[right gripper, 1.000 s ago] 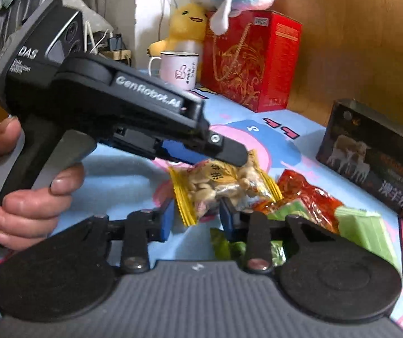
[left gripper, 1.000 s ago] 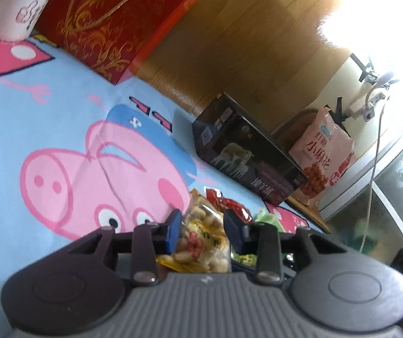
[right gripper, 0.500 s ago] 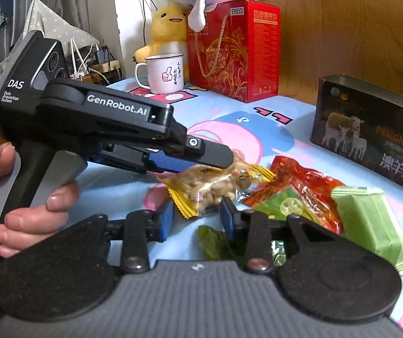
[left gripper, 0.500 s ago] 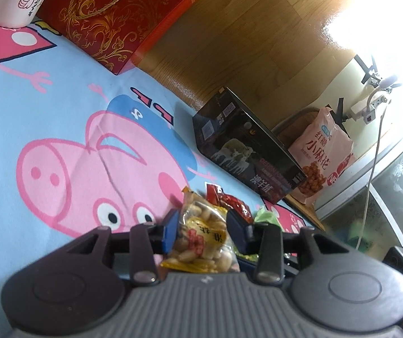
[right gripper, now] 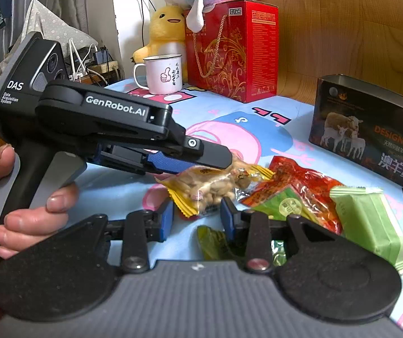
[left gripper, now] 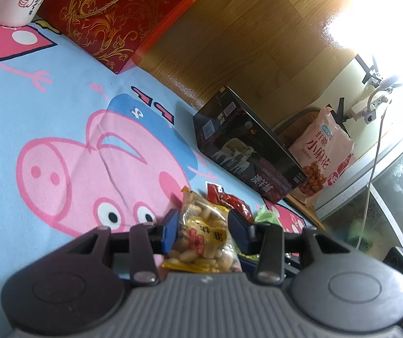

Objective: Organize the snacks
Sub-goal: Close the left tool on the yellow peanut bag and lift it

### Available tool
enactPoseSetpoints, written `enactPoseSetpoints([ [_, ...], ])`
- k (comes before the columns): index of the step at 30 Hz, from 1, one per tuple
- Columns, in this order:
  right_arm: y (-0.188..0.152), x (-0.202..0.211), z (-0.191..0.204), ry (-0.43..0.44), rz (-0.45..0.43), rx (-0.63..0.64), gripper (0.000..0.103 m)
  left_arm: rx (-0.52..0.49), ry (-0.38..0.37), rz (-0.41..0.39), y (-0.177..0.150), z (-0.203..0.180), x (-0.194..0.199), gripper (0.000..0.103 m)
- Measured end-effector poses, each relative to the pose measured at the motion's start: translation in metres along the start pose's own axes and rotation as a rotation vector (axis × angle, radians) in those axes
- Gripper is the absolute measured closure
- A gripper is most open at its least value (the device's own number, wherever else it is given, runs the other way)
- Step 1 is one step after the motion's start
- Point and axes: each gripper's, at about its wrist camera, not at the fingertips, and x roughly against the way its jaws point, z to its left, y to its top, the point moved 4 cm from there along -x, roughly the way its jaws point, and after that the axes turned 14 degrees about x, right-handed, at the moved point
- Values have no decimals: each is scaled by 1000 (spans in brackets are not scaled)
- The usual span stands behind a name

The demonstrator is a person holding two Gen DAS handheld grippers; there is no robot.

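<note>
Gripping a clear, yellow-edged peanut packet [left gripper: 201,236], the left tongs [left gripper: 203,229] are closed partway, their blue pads pressing both sides of the bag. A second ago the packet hung tilted and higher between them; now it sits lower, close to the snack pile, and the view has swung down toward the cloth, which suggests the bag is being carried to a new spot rather than let go. The right tongs [right gripper: 196,217] stand open and empty, hovering just in front of the same packet [right gripper: 209,187], as they did a second ago. Beside it lie a red snack pouch [right gripper: 300,180], a green wrapped snack [right gripper: 370,219] and a small green packet [right gripper: 212,242], still unsorted. Everything rests on a tabletop [left gripper: 18,118] covered with a light blue cartoon-pig cloth. Farther back stand a dark tin with sheep on it [right gripper: 370,129], a red gift box [right gripper: 229,50], a white enamel mug [right gripper: 163,74] and a yellow plush duck [right gripper: 167,28], against a wooden panel wall.
</note>
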Motion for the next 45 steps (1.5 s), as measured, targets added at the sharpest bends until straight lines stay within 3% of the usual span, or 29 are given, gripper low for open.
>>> enactPoseSetpoints([
  [42,2,0,4,10,-6,19,65,-1,1,-3,0,0,0,63],
  [45,4,-1,7,38,-13,44,63,-6,-2,-14,0,0,1,54],
])
